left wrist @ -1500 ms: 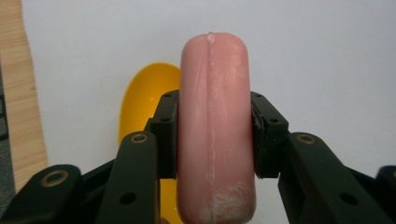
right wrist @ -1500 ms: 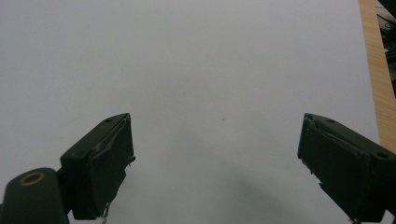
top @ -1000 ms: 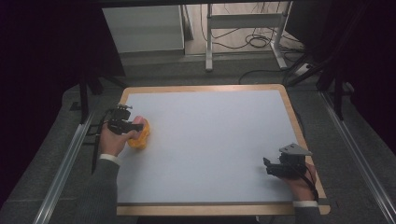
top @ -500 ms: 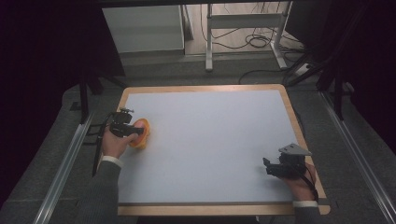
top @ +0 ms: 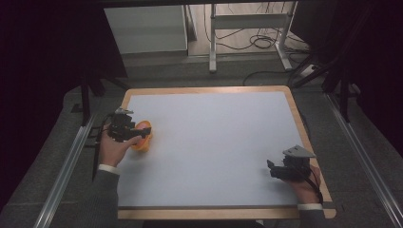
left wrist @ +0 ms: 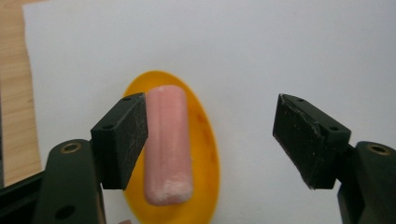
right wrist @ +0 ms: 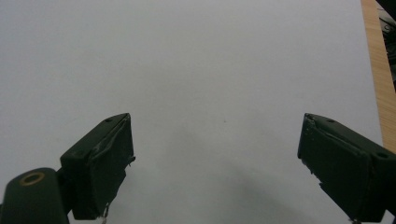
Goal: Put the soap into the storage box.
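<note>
Both claws we see released: our left gripper (left wrist: 210, 140) has just been opening, its pink sausage (left wrist: 167, 144) lying on the orange dish (left wrist: 205, 154) beside one pad; right gripper (right wrist: 215, 163) gapes over white mat (right wrist: 196, 60).

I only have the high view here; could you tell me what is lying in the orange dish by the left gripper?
Observer: In the left gripper view, a pink sausage-shaped piece lies lengthwise in the orange dish.
Operator: Thank you. Is the left gripper gripping that piece?
Observer: No. The left gripper has just been opening; its jaws stand wide, one beside the piece, the other well off over the white mat.
Operator: And is the right gripper carrying anything?
Observer: No. The right gripper view shows the right gripper with its jaws apart and bare mat between them.
</note>
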### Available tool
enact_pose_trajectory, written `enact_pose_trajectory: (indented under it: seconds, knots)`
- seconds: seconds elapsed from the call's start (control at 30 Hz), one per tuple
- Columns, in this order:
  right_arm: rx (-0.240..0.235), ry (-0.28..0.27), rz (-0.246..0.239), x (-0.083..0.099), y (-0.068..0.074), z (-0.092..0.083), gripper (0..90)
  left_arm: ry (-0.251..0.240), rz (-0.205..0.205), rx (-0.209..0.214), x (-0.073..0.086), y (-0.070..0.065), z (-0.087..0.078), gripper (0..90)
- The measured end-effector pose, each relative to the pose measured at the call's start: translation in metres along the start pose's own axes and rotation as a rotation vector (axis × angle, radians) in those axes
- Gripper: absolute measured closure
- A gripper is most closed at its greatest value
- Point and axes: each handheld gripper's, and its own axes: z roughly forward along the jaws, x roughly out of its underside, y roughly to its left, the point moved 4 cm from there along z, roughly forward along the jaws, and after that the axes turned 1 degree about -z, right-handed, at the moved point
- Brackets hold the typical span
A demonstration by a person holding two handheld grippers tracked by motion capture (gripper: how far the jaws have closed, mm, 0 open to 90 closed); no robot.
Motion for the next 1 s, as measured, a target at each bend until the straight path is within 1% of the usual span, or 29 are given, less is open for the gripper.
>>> enact_pose_trajectory:
  seconds: [0.1, 0.13, 0.23, 0.27, 0.3, 0.43, 0.5, 0.6, 0.63, 0.7, 0.77, 0.9, 1.0]
  knots:
    - [0.000, 0.000, -0.001, 0.000, 0.000, 0.000, 10.2, -0.015, 0.024, 0.014, 0.002, -0.008, -0.005, 26.1]
    - [-0.001, -0.001, -0.002, -0.001, 0.001, 0.000, 10.2, -0.018, 0.025, 0.019, 0.003, -0.010, -0.006, 26.0]
    - [-0.006, -0.004, -0.003, -0.002, 0.002, 0.000, 10.2, -0.024, 0.046, 0.056, 0.010, -0.019, -0.010, 26.3]
    - [-0.006, -0.004, -0.003, -0.002, 0.002, 0.000, 10.2, -0.024, 0.046, 0.056, 0.010, -0.019, -0.010, 26.7]
    - [-0.009, 0.001, -0.014, -0.002, 0.004, 0.001, 10.2, -0.026, 0.056, 0.068, 0.014, -0.022, -0.010, 26.6]
    - [-0.008, 0.005, -0.020, -0.002, 0.007, 0.002, 10.2, -0.037, 0.068, 0.114, 0.026, -0.029, -0.012, 26.7]
    - [-0.008, 0.007, -0.021, -0.002, 0.007, 0.001, 10.2, -0.041, 0.074, 0.122, 0.031, -0.032, -0.012, 26.7]
    - [-0.002, 0.002, -0.019, -0.002, 0.009, -0.002, 10.2, -0.043, 0.077, 0.147, 0.043, -0.037, -0.014, 26.9]
    - [-0.001, 0.001, -0.017, -0.002, 0.009, -0.003, 10.2, -0.044, 0.071, 0.161, 0.049, -0.039, -0.014, 27.1]
    - [0.001, 0.002, -0.017, -0.002, 0.008, -0.004, 10.2, -0.045, 0.068, 0.171, 0.058, -0.042, -0.013, 27.2]
    - [0.003, 0.002, -0.015, -0.002, 0.007, -0.003, 10.2, -0.050, 0.076, 0.169, 0.066, -0.044, -0.011, 28.0]
    - [0.006, 0.006, -0.020, -0.002, 0.008, -0.002, 10.2, -0.031, 0.084, 0.170, 0.080, -0.049, -0.008, 28.0]
    - [0.002, 0.007, -0.023, -0.002, 0.009, -0.002, 10.2, -0.025, 0.066, 0.192, 0.090, -0.051, -0.007, 27.9]
